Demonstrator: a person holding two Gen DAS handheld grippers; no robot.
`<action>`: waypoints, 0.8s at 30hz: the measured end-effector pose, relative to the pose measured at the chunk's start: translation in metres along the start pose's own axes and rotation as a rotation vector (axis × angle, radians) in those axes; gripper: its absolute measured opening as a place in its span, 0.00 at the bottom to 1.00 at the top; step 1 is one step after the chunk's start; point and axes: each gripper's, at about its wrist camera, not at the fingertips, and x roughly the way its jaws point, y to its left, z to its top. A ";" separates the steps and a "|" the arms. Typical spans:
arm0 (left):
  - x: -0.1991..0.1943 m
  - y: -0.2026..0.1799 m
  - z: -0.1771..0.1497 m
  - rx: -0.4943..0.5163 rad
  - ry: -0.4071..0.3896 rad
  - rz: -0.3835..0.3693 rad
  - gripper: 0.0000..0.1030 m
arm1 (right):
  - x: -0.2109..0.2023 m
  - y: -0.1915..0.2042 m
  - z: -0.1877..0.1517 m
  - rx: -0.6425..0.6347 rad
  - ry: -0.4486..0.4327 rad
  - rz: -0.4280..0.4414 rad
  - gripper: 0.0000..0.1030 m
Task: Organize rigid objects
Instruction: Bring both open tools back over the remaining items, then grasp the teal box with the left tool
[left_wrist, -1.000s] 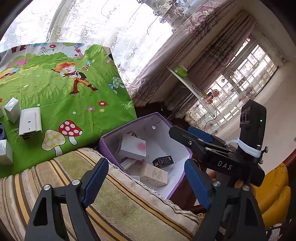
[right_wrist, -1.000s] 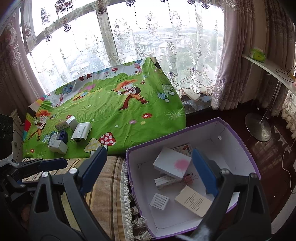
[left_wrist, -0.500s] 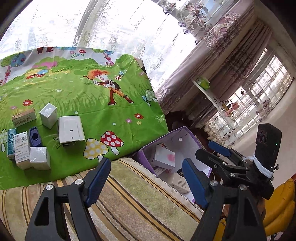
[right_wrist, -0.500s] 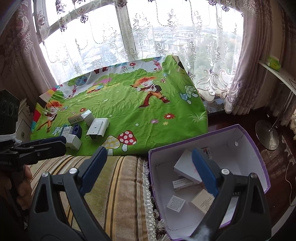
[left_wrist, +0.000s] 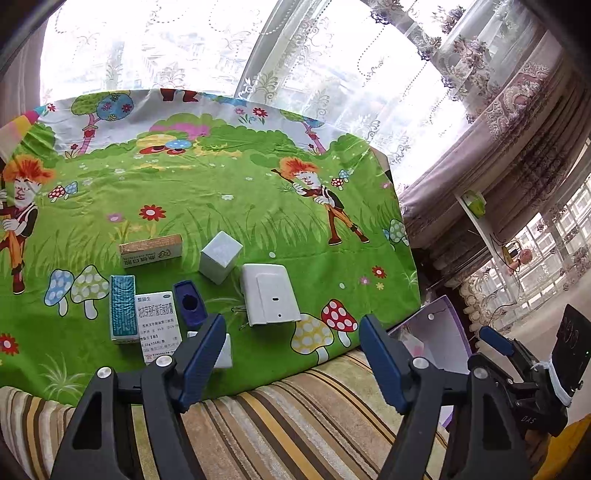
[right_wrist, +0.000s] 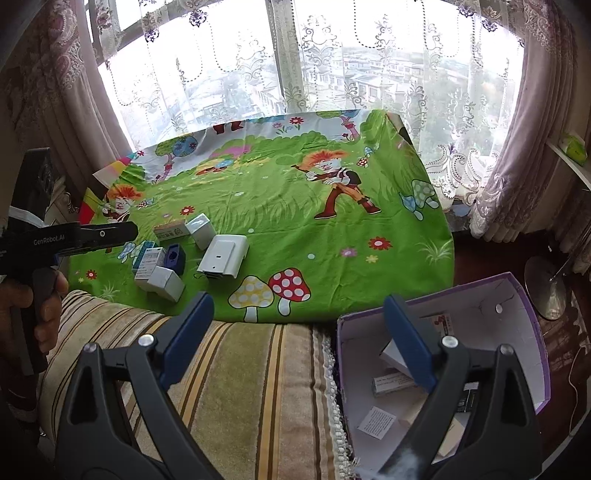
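Note:
Several small boxes lie on the green cartoon cloth: a flat white box, a white cube box, a tan box, a teal box, a white printed box and a dark blue holder. My left gripper is open and empty, above the striped cushion just short of them. My right gripper is open and empty, over the cushion beside the purple box, which holds several small boxes. The same cluster shows in the right wrist view, with the flat white box nearest.
A striped cushion runs along the front edge of the cloth. The purple box sits low at its right end, also seen in the left wrist view. Curtains and a window stand behind. A shelf is at the far right.
Both grippers have swung left, away from the purple box and toward the boxes on the cloth. The left gripper now faces the cluster closely. Both stay open and empty.

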 end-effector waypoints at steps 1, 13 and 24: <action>0.001 0.006 0.003 -0.010 0.001 0.010 0.71 | 0.002 0.003 0.002 -0.003 0.003 0.004 0.92; 0.012 0.079 0.017 -0.114 -0.004 0.131 0.63 | 0.039 0.041 0.034 -0.008 0.064 0.058 0.92; 0.040 0.126 0.005 -0.225 0.058 0.241 0.55 | 0.103 0.080 0.052 -0.020 0.192 0.080 0.92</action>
